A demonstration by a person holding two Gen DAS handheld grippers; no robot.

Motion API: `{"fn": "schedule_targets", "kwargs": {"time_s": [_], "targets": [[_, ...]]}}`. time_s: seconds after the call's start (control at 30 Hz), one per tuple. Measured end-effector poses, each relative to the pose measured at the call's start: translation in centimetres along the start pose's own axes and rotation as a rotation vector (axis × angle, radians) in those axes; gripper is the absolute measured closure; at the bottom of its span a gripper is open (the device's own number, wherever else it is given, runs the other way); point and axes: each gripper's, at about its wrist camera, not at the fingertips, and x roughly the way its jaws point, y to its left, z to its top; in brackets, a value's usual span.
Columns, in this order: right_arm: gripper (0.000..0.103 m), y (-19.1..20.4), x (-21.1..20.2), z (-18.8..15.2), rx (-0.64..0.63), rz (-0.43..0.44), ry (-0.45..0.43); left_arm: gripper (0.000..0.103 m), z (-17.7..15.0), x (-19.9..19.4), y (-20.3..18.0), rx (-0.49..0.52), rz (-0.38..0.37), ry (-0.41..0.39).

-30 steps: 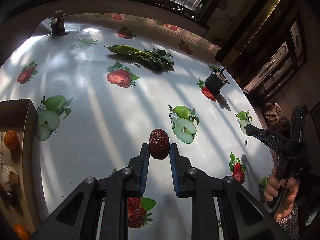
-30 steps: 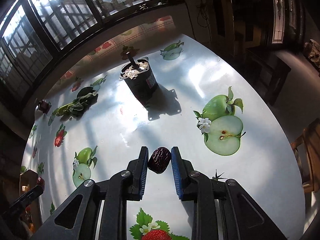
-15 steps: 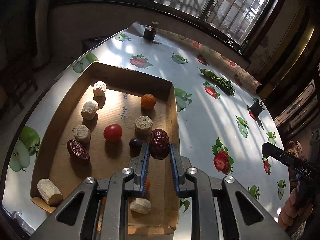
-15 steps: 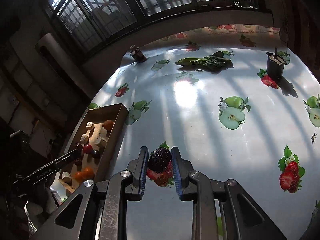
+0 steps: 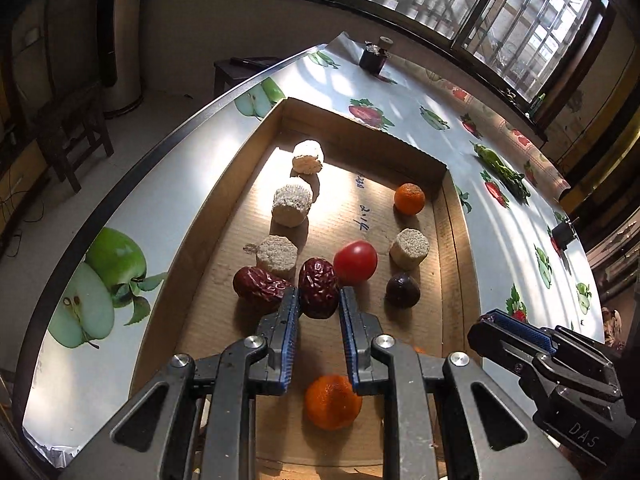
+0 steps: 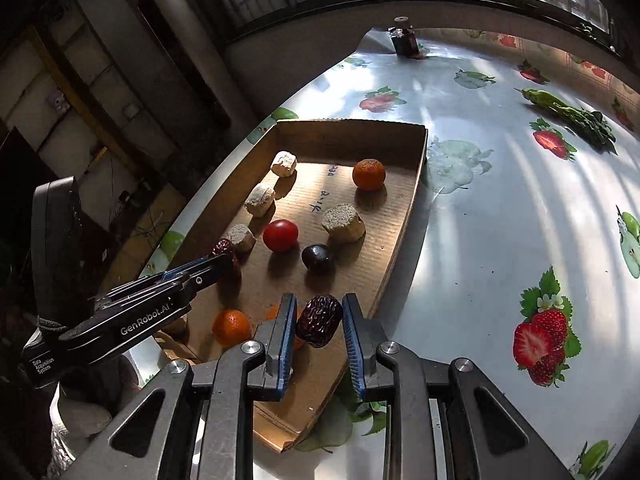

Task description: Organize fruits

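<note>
My left gripper (image 5: 319,308) is shut on a wrinkled red date (image 5: 318,287), held low over the cardboard tray (image 5: 224,216) beside another red date (image 5: 258,288) lying inside. My right gripper (image 6: 316,322) is shut on a dark red date (image 6: 319,320) above the tray's near right corner (image 6: 400,240). Inside the tray lie a red tomato (image 5: 355,261), a dark plum (image 5: 403,289), two oranges (image 5: 409,198) (image 5: 332,401) and several pale cut chunks (image 5: 291,204). The left gripper (image 6: 224,262) shows in the right wrist view, the right gripper (image 5: 504,326) in the left wrist view.
The table carries a glossy fruit-print cloth (image 6: 500,220). Green vegetables (image 6: 568,110) lie far right, a small dark jar (image 6: 404,40) stands at the far edge, a dark cup (image 5: 562,236) sits further right. The table edge (image 5: 120,184) drops off left of the tray.
Both grippers swung from the bare tablecloth over to the tray, each still holding its date. The left one has sunk lower among the fruits; the right one has reached the tray's near corner.
</note>
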Motion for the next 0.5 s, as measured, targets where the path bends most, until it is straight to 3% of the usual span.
{"fn": "schedule_targets", "kwargs": {"time_s": [0.27,0.5], "targets": [[0.078,1.6,3.5,0.0,-0.087,-0.083,0.026,0.083,0.5,2.6,-1.0,0.025,0.004,0.054],[0.077,1.7,4.0,-0.4,-0.099,-0.079,0.024,0.082,0.3,1.4,-0.2,-0.022,-0.01,0.03]]}}
